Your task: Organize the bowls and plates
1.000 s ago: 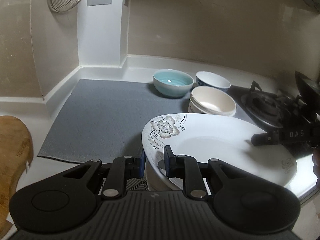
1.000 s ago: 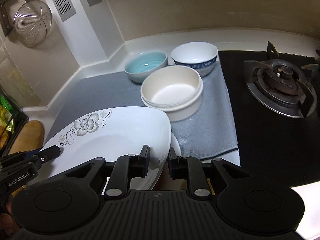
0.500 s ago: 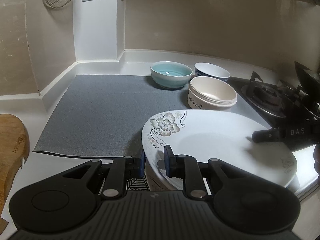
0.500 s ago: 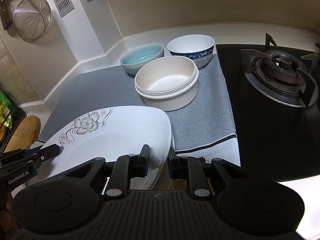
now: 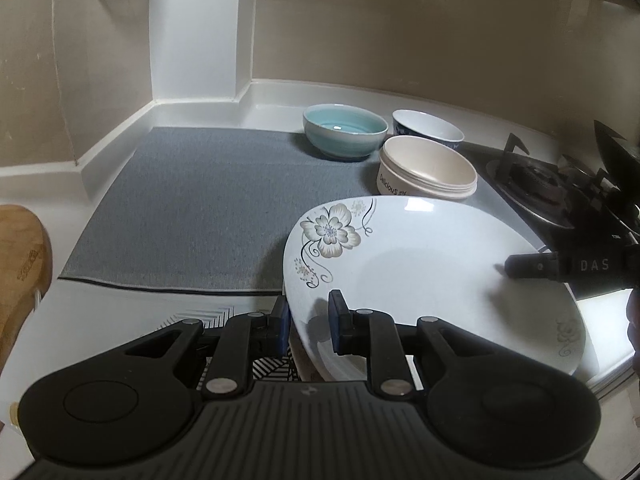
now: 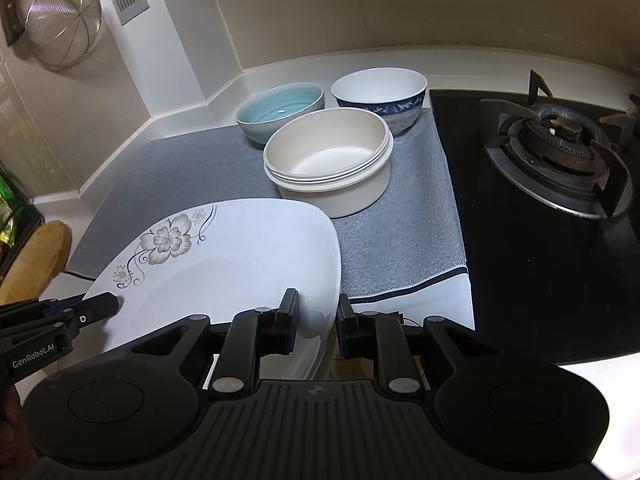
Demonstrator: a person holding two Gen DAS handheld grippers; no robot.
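A large white plate [image 5: 432, 264] with a flower print hangs above the counter's near edge. My left gripper [image 5: 308, 322] is shut on its left rim and my right gripper [image 6: 318, 320] is shut on its right rim. The same plate [image 6: 240, 256] fills the lower left of the right wrist view. On the grey mat [image 5: 208, 208] behind it stand a cream bowl [image 5: 428, 168], a light blue bowl [image 5: 344, 128] and a white bowl with a blue band [image 5: 428, 128]. In the right wrist view the cream bowl [image 6: 328, 160] sits nearest, with the light blue bowl [image 6: 280, 110] and the blue-banded bowl [image 6: 380, 96] behind.
A gas burner [image 6: 560, 140] on a black hob [image 6: 540, 272] lies right of the mat. A wooden board [image 5: 20, 272] leans at the left. A wire strainer [image 6: 64, 24] hangs on the wall. The left part of the grey mat [image 6: 192, 168] is bare.
Both views have shifted slightly, so the bowls and mat sit a little differently in frame. The plate stays gripped at both rims.
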